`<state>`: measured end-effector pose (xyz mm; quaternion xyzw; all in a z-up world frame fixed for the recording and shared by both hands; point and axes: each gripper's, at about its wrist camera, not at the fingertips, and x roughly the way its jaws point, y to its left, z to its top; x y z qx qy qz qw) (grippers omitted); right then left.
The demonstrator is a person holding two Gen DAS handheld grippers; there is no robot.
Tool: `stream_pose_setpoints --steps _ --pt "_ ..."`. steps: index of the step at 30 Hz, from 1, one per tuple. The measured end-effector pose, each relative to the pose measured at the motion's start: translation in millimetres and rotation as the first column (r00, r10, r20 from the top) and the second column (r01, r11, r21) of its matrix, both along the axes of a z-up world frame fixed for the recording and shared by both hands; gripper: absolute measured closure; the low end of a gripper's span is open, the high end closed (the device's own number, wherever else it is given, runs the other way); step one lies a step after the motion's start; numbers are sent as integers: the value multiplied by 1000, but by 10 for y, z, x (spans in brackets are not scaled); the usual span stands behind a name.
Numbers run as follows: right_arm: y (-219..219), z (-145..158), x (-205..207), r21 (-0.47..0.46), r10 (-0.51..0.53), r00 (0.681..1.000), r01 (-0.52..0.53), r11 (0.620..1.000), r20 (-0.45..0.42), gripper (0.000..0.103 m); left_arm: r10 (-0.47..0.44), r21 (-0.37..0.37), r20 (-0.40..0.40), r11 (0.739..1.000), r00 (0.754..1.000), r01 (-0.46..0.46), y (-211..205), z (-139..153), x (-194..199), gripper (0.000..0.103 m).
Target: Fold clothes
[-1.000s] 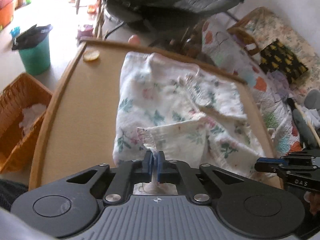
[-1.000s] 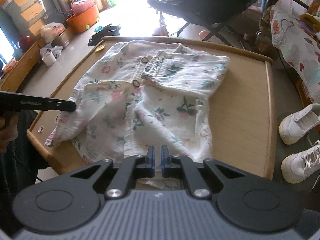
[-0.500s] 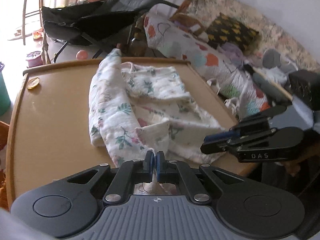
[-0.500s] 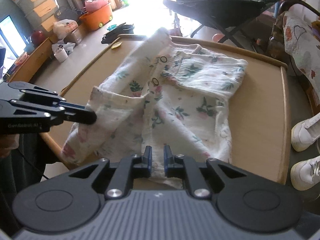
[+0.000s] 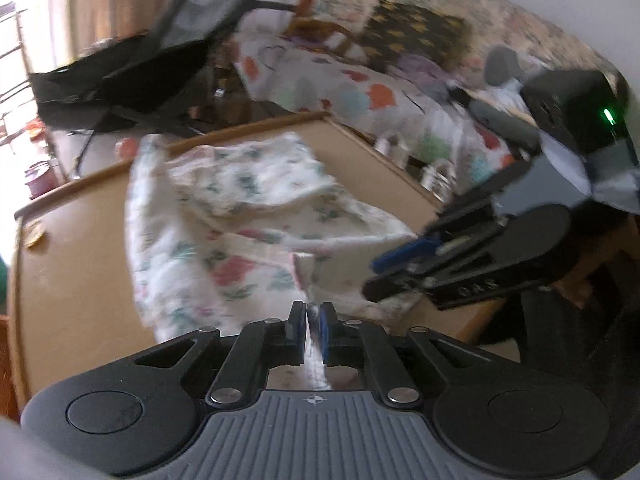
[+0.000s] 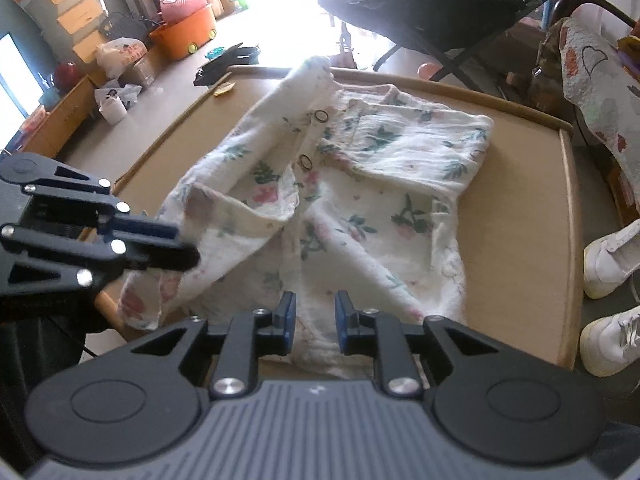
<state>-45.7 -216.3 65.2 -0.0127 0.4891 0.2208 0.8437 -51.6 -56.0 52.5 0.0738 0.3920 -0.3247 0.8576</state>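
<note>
White floral shirt, rumpled, on our wooden table.
We log the left gripper with jaws parting, a strip of cloth between them; the right gripper with jaws parting, hem lying loose in the gap near the table's front edge.

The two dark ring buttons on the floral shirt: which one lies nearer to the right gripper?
The lower ring button, beside the folded-over flap. The other ring button sits higher up the floral shirt, closer to the collar and farther from the right gripper.
</note>
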Motion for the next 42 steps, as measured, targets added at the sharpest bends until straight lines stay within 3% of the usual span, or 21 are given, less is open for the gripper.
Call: stream_pose_setpoints --steps 8,14,17,22,28,33,36,42 --pt "50 -51 -47 16 45 999 -45 999 -1 83 -44 67 -91 996 995 50 -108 -204 -35 89" --pt "242 -156 -68 -72 137 990 -135 988 18 83 54 161 -101 986 993 -37 23 -373 4 89" --pt "313 -159 -90 -126 180 983 -174 977 37 83 104 146 -107 985 989 -88 155 -372 38 88" --pt "332 -125 -66 -176 181 983 -173 969 31 100 167 144 -118 978 979 -149 342 -371 78 87" --pt "78 85 -34 -89 74 997 -71 994 34 100 184 148 -138 975 973 -163 491 -368 96 87" --pt "-155 299 10 66 -10 1000 9 998 27 100 179 158 -140 975 974 -157 466 -340 134 87" --pt "-122 361 36 115 9 1000 -11 993 20 100 165 148 -129 978 978 -145 422 -297 114 87" --pt "219 274 32 85 116 993 -116 990 9 100 161 161 -132 977 978 -139 372 -285 64 87"
